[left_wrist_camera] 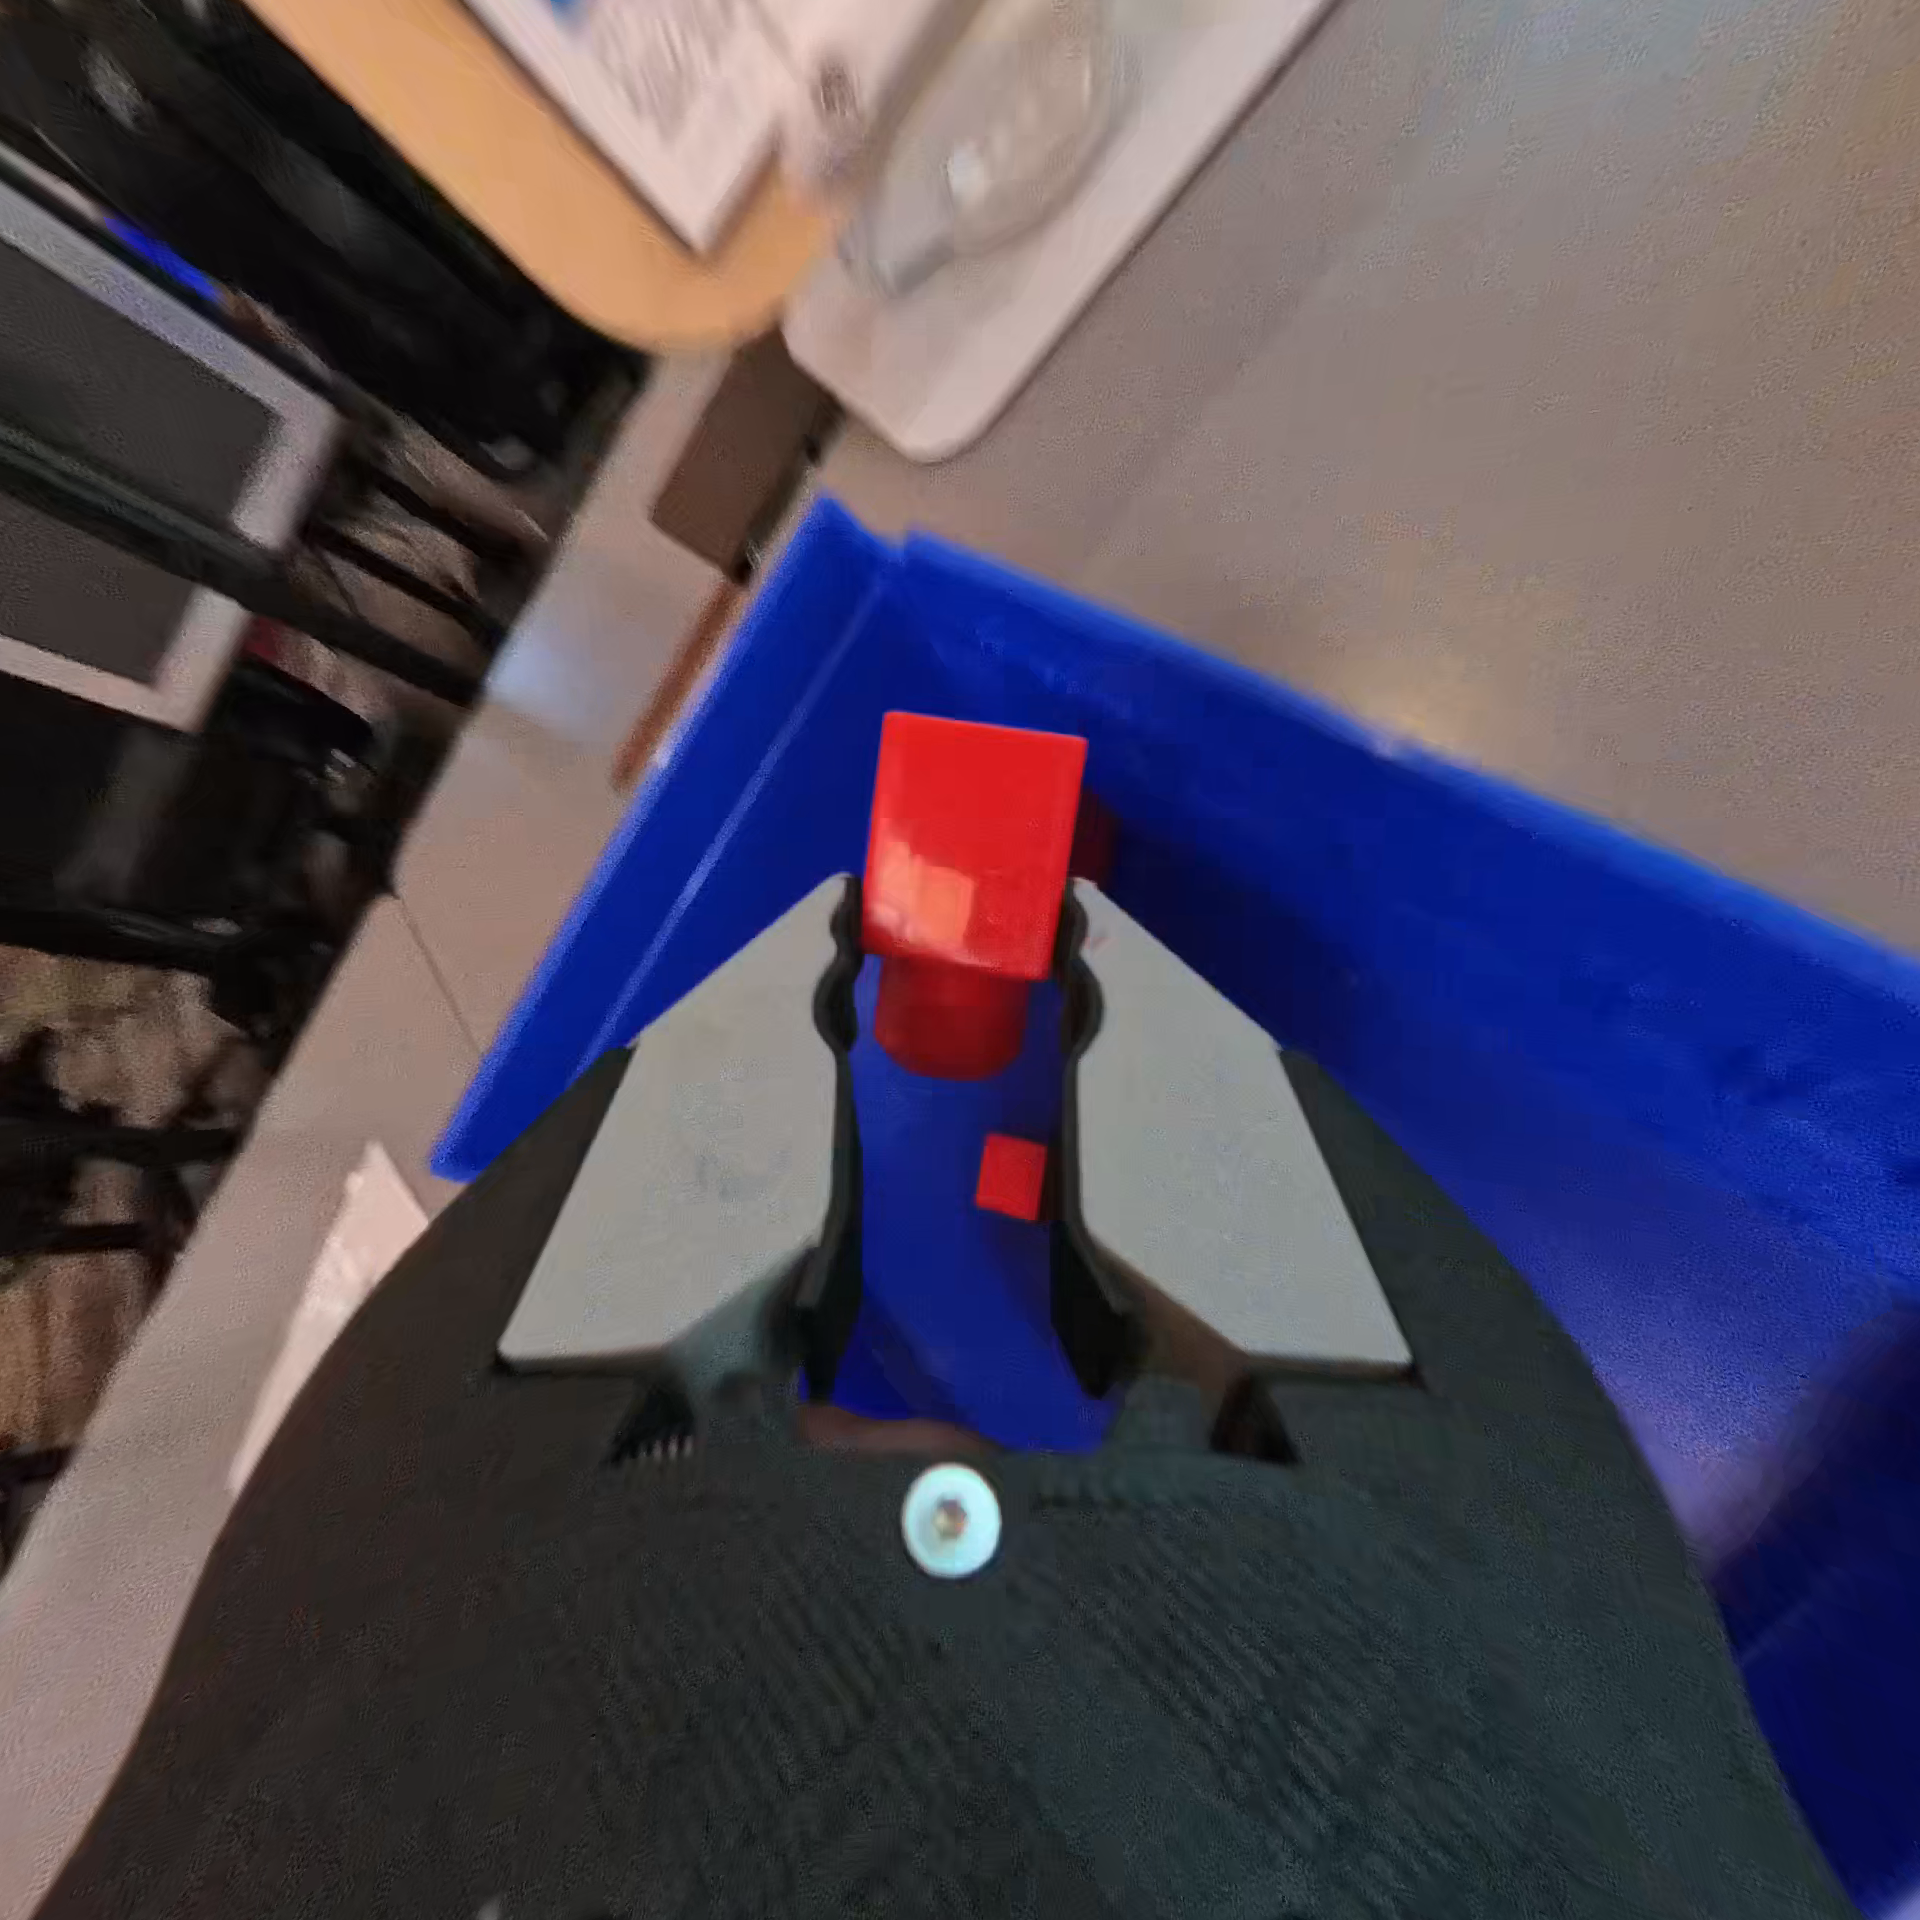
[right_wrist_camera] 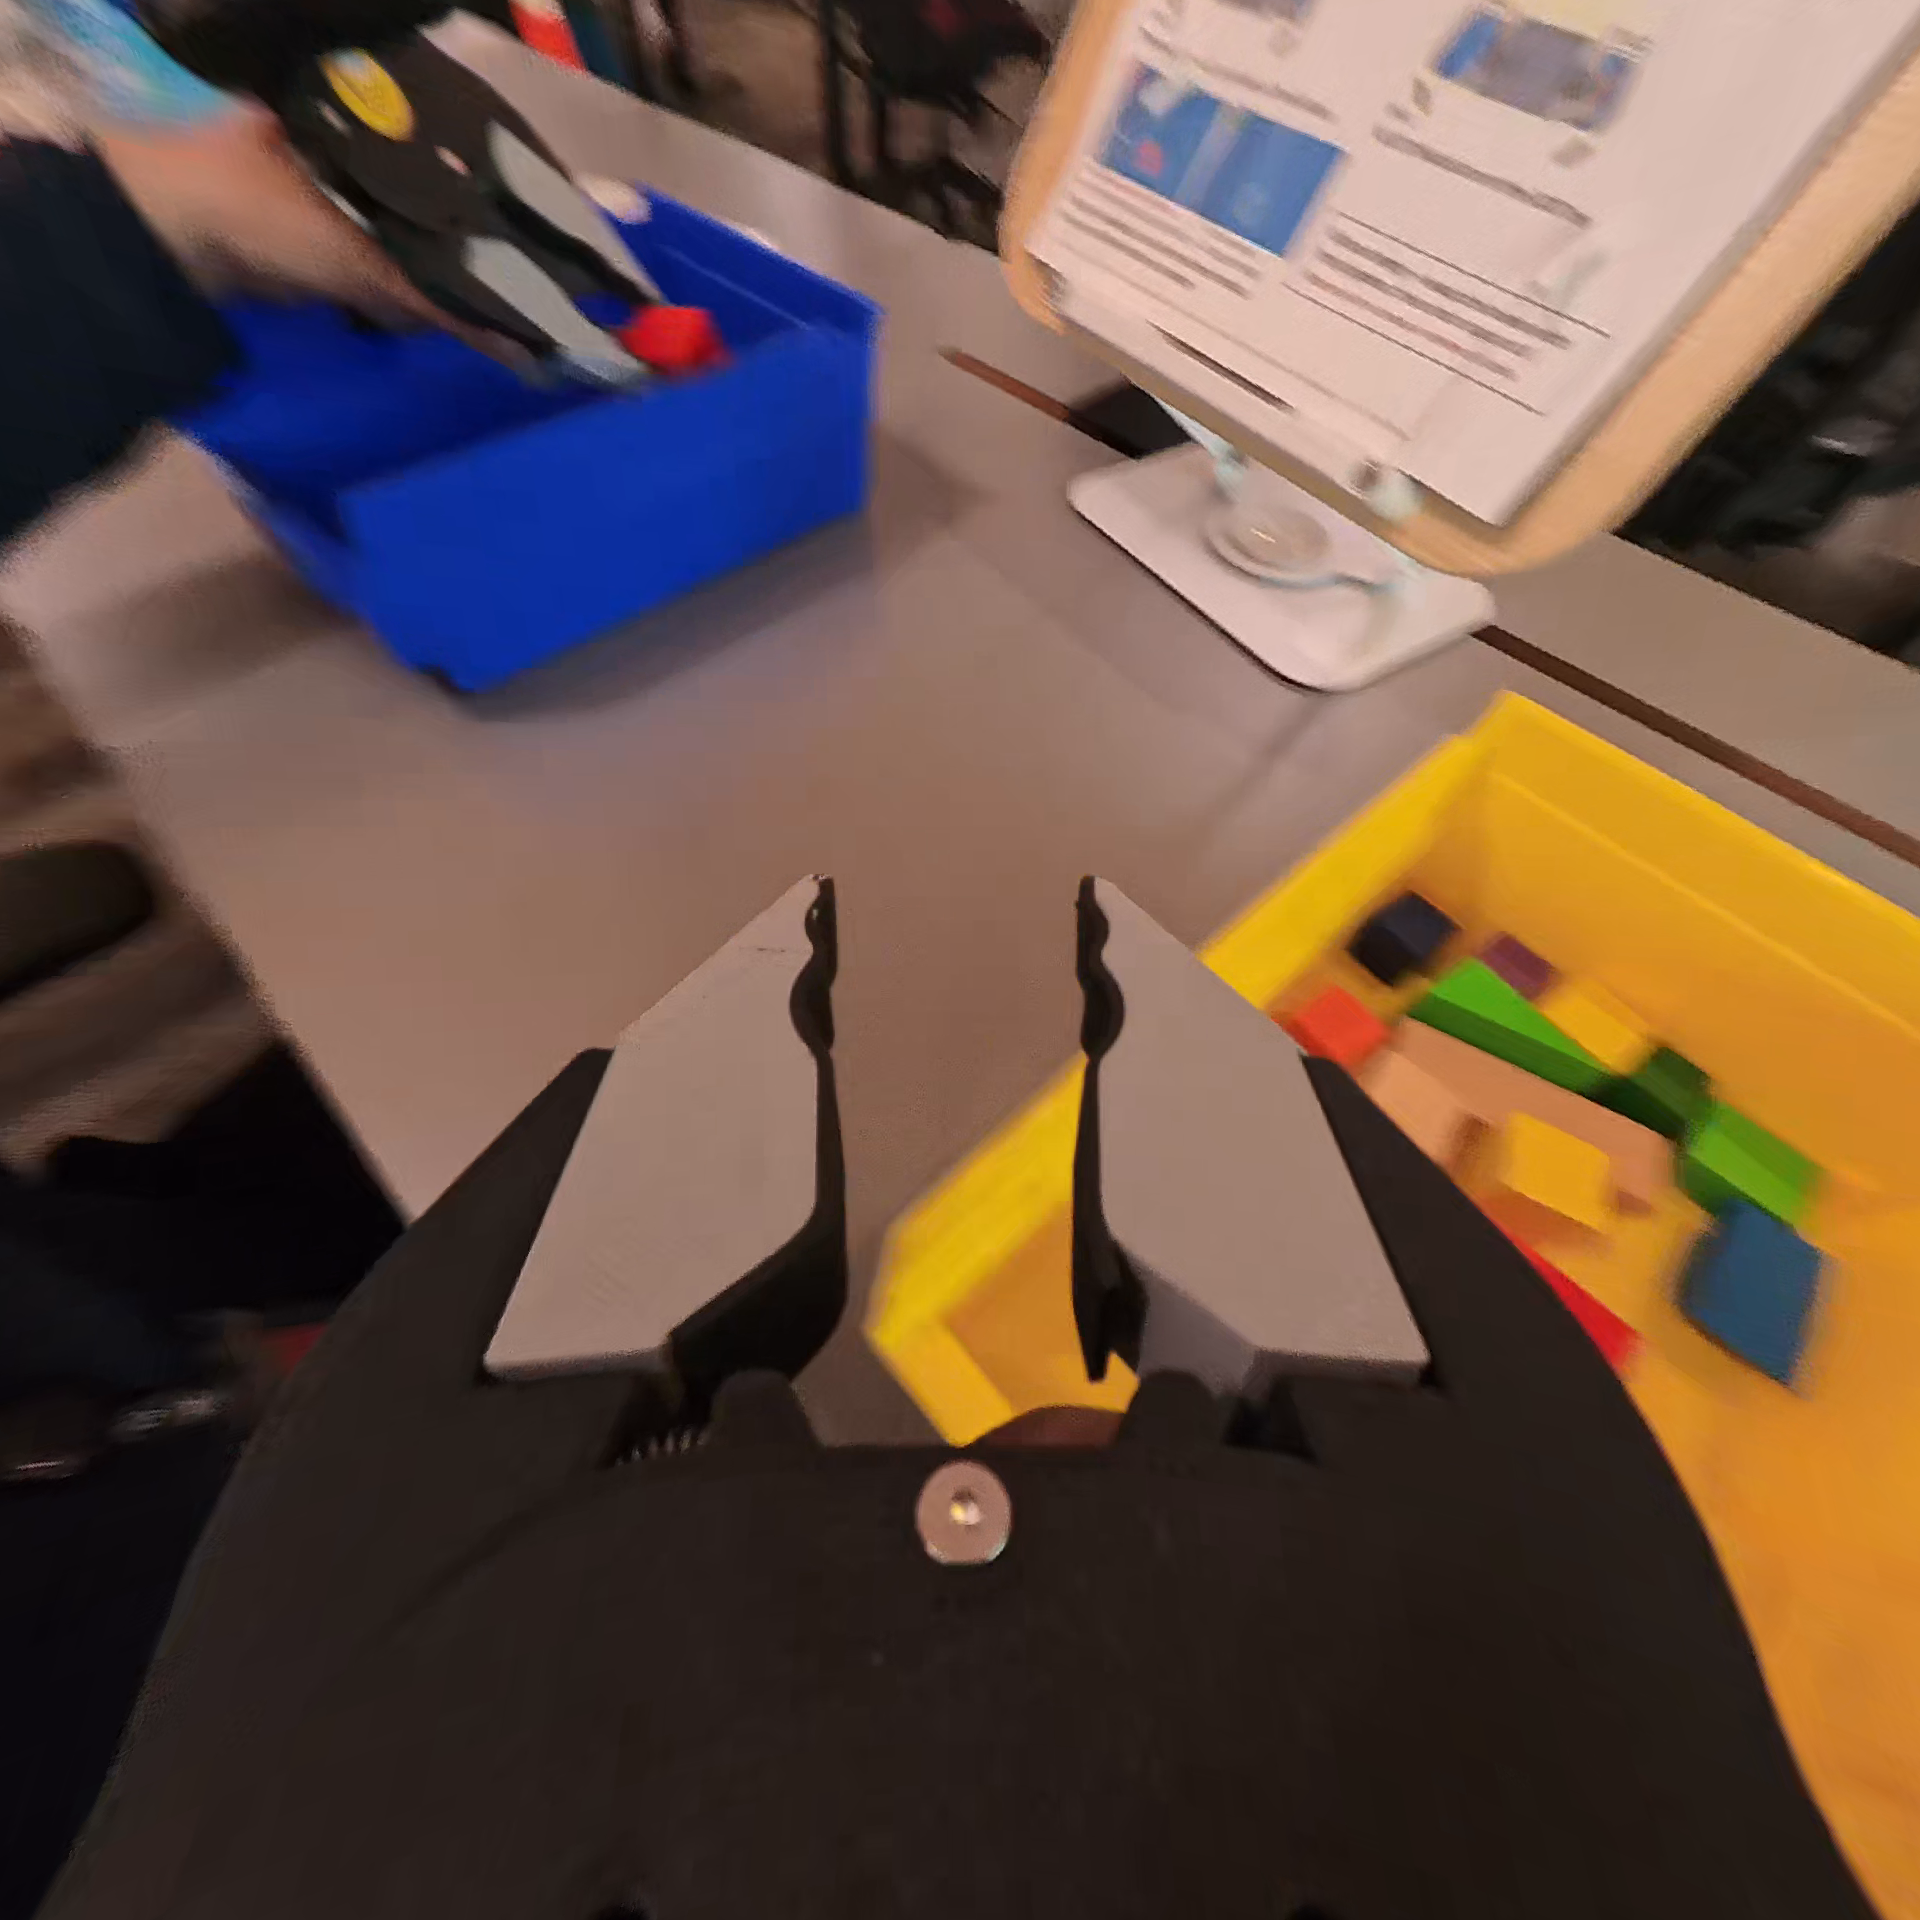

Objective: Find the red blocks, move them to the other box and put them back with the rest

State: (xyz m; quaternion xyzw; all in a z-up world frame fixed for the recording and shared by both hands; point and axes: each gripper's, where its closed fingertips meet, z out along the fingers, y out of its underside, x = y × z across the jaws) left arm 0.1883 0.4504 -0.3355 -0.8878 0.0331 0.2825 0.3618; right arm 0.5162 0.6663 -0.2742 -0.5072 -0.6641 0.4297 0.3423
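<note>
At centre frame of the left wrist view, the left tongs [left_wrist_camera: 961, 914] clamp a red block [left_wrist_camera: 971, 842] over a corner of the blue box [left_wrist_camera: 1455, 831], another red piece lying below. Right tongs [right_wrist_camera: 954, 914] hover apart, holding nothing, over the grey surface [right_wrist_camera: 623, 831] beside the yellow box [right_wrist_camera: 1351, 904] of mixed blocks. Likely step: returning reds; next, carry the block across.

The yellow box [right_wrist_camera: 1351, 914] runs off the frame at three o'clock, its blocks [right_wrist_camera: 1558, 1091] smeared by blur. In the blue box [left_wrist_camera: 1455, 883], a red cylinder [left_wrist_camera: 940, 1023] sits half hidden behind the red block [left_wrist_camera: 971, 842] — a red scrap [left_wrist_camera: 1010, 1174] at six o'clock is too small to tell.
</note>
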